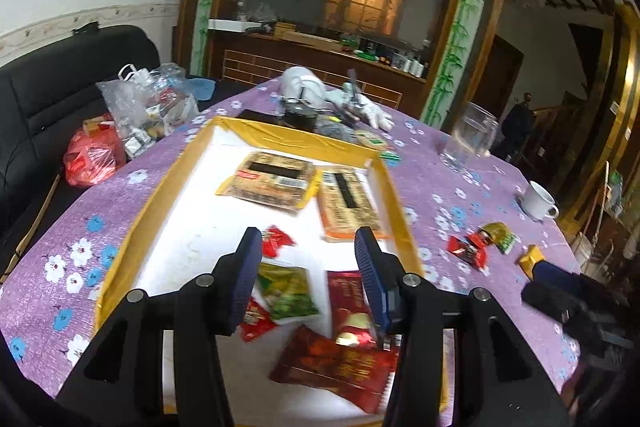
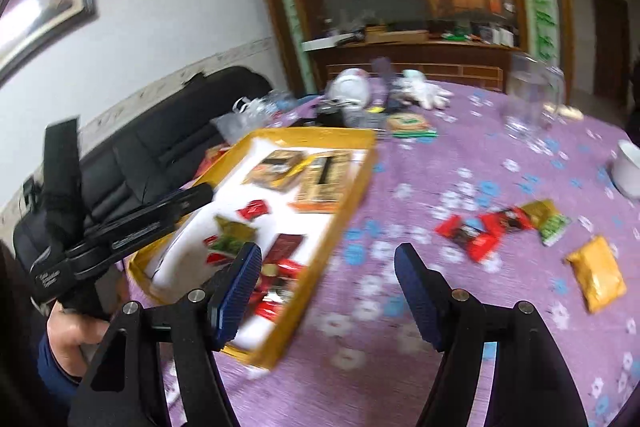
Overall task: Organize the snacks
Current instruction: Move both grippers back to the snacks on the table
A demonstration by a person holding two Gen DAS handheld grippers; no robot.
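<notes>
Lower centre, the left gripper [image 1: 308, 247] hangs above the yellow-rimmed tray [image 1: 160, 195], jaws parted and empty over red and green snack packets [image 1: 286, 291]. The right gripper [image 2: 328, 263] gapes wide over the purple counter [image 2: 420, 147]; loose packets [image 2: 472, 231] lie mid-right.

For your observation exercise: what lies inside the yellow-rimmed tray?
Inside the tray: two tan packets, green packet, red packets. The left hand-held gripper covers some.

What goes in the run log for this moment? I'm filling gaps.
left gripper: open, empty, above tray | right gripper: open, empty | loose snacks on tablecloth
</notes>
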